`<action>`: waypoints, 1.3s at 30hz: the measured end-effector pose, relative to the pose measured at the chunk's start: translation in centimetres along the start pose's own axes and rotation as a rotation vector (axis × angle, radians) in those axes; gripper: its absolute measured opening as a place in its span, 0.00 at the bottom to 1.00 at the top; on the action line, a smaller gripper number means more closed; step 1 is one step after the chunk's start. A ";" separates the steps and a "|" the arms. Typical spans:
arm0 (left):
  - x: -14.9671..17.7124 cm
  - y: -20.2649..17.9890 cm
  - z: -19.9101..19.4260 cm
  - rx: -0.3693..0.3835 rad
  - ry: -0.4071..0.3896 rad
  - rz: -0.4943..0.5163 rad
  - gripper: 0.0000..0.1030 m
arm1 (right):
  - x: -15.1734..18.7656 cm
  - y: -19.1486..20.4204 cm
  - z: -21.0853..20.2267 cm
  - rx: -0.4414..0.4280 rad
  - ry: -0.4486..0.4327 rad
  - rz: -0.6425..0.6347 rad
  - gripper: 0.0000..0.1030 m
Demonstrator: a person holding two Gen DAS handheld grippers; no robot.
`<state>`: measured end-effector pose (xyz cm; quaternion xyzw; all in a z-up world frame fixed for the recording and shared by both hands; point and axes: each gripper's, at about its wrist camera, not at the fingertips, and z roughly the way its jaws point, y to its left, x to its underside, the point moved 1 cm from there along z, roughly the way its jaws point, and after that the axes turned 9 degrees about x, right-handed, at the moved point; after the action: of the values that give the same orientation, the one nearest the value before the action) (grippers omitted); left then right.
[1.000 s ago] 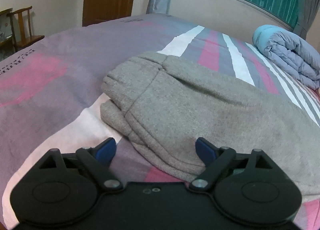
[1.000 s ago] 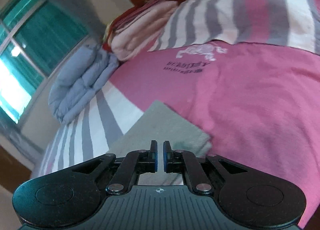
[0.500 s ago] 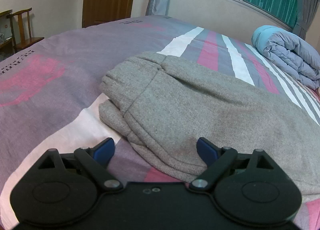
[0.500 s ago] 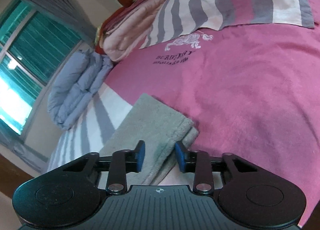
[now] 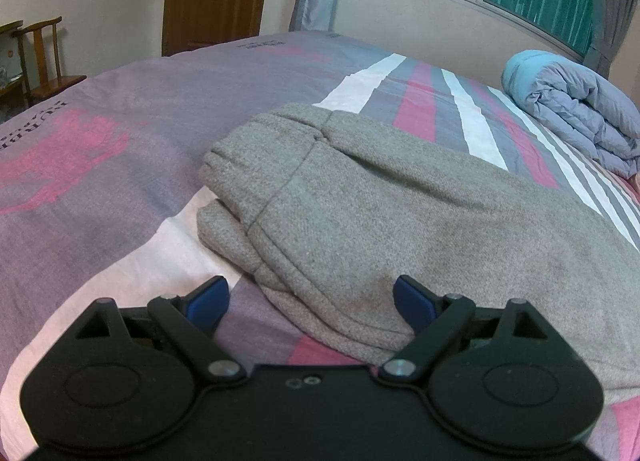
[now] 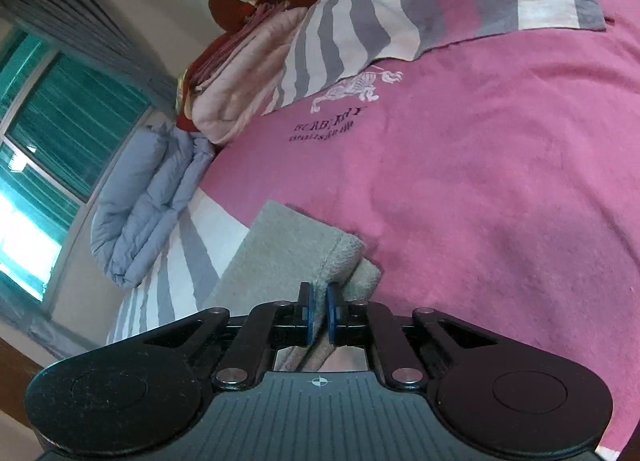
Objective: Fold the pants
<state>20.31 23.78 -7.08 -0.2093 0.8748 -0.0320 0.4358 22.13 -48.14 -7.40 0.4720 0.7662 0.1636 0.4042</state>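
Grey fleece pants (image 5: 400,221) lie folded lengthwise on the bed, waistband end at the left. My left gripper (image 5: 310,303) is open, its blue pads on either side of the pants' near edge by the waistband. In the right wrist view the leg cuff end of the pants (image 6: 296,245) lies on the pink bedcover. My right gripper (image 6: 318,309) is shut on the cuff edge, with grey fabric pinched between the blue pads.
A rolled blue-grey quilt (image 5: 576,109) lies at the bed's far side under the window; it also shows in the right wrist view (image 6: 148,197). Folded pink bedding (image 6: 240,89) and a striped pillow (image 6: 400,17) lie at the head. A wooden chair (image 5: 44,57) stands by the door.
My right gripper opened, moved onto the cuff end and closed on its edge. My left gripper stayed open at the waistband end, almost still.
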 end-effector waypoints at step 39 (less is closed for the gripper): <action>0.3 0.1 -0.1 -0.001 -0.013 -0.001 0.82 | -1.2 -0.4 1.3 -0.018 0.058 -0.076 0.27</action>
<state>20.06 23.71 -7.20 -0.2101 0.8720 -0.0302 0.4412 23.15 -49.52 -7.94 0.4340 0.7935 0.1683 0.3921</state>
